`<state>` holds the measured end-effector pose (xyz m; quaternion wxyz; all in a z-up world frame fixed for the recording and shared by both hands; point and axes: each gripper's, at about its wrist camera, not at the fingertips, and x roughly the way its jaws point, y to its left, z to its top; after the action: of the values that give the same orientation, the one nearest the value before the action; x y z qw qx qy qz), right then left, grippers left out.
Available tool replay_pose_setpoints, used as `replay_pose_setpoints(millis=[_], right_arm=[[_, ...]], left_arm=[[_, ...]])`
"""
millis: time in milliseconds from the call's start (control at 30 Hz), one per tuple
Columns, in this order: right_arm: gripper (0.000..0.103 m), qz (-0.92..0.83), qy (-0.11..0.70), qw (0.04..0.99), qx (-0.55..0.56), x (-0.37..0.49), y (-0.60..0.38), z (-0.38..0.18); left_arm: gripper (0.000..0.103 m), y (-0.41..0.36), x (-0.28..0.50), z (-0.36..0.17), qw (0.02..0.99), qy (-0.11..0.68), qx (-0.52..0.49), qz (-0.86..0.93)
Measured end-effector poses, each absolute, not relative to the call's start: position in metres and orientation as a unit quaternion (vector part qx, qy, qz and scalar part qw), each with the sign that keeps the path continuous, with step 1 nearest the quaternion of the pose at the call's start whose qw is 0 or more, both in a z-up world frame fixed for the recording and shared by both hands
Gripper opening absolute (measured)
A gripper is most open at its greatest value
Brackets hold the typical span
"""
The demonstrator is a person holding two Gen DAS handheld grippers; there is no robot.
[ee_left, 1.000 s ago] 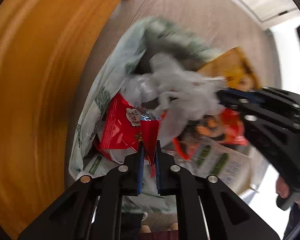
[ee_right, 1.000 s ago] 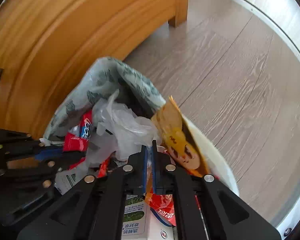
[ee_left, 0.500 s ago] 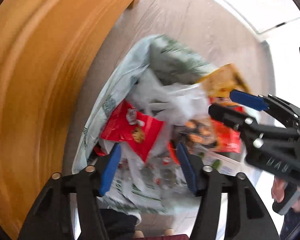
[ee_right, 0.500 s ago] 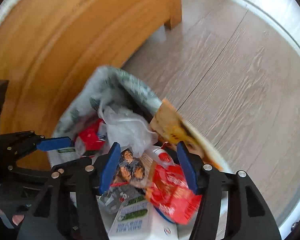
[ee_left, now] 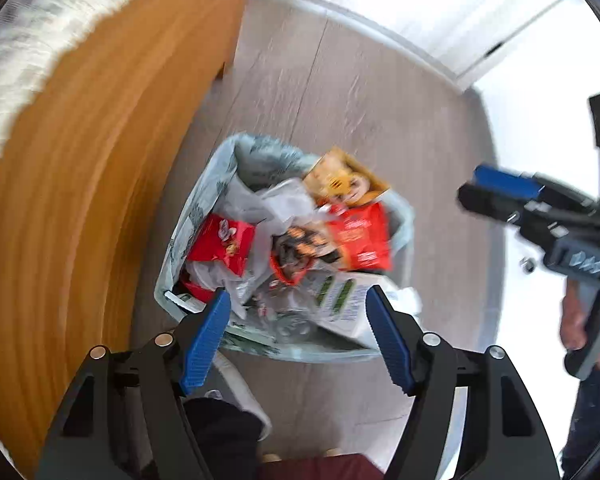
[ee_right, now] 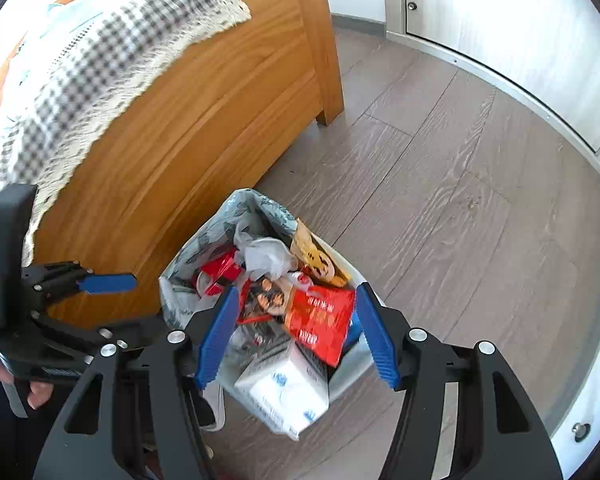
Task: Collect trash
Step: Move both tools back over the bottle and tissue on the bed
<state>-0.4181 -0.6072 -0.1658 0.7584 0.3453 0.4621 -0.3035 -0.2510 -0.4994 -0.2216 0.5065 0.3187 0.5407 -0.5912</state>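
Note:
A pale green patterned trash bag (ee_left: 220,168) (ee_right: 256,204) stands on the floor, stuffed with wrappers. Inside lie a red snack packet (ee_left: 224,242), a yellow packet (ee_left: 344,180), a second red packet (ee_right: 320,320), crumpled clear plastic (ee_right: 266,256) and a white carton (ee_right: 284,384). My left gripper (ee_left: 298,292) hangs above the bag's near rim, jaws opening, nothing between them. My right gripper (ee_right: 297,288) hovers over the bag's other side, open and empty. Each gripper shows at the edge of the other's view, well above the trash.
A wooden bed frame (ee_right: 204,120) with a checked cloth (ee_right: 100,52) stands right beside the bag. Grey wood floor (ee_right: 460,200) stretches to white cabinet doors (ee_right: 500,20). A person's hand (ee_left: 572,320) holds the right gripper's handle.
Both grippers were shut on wrappers in the bag. They have opened, let the wrappers drop, and lifted up and away, so the bag looks smaller.

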Motion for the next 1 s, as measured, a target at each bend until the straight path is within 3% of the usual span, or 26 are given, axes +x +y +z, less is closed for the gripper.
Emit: replay_pose_setpoints(millis=[367, 500, 633, 833, 1000], right_arm=[[0.063, -0.306, 0.412, 0.82, 0.254, -0.397, -0.555, -0.065], [0.066, -0.291, 0.375, 0.854, 0.211, -0.368, -0.534, -0.019], [0.067, -0.251, 0.349, 0.887, 0.17, -0.325, -0.505, 0.017], [0.068, -0.181, 0.34, 0.916, 0.114, -0.261, -0.46, 0.051], [0.068, -0.125, 0.339, 0.929, 0.079, -0.207, -0.421, 0.067]], left_arm=[[0.067, -0.415, -0.232, -0.063, 0.606, 0.428, 0.202, -0.639], [0.078, -0.362, -0.198, -0.005, 0.662, 0.385, 0.143, -0.627], [0.081, -0.304, -0.156, 0.039, 0.714, 0.348, 0.098, -0.599], [0.088, -0.214, -0.078, 0.082, 0.794, 0.316, 0.048, -0.516], [0.09, -0.144, -0.009, 0.088, 0.841, 0.318, 0.013, -0.437]])
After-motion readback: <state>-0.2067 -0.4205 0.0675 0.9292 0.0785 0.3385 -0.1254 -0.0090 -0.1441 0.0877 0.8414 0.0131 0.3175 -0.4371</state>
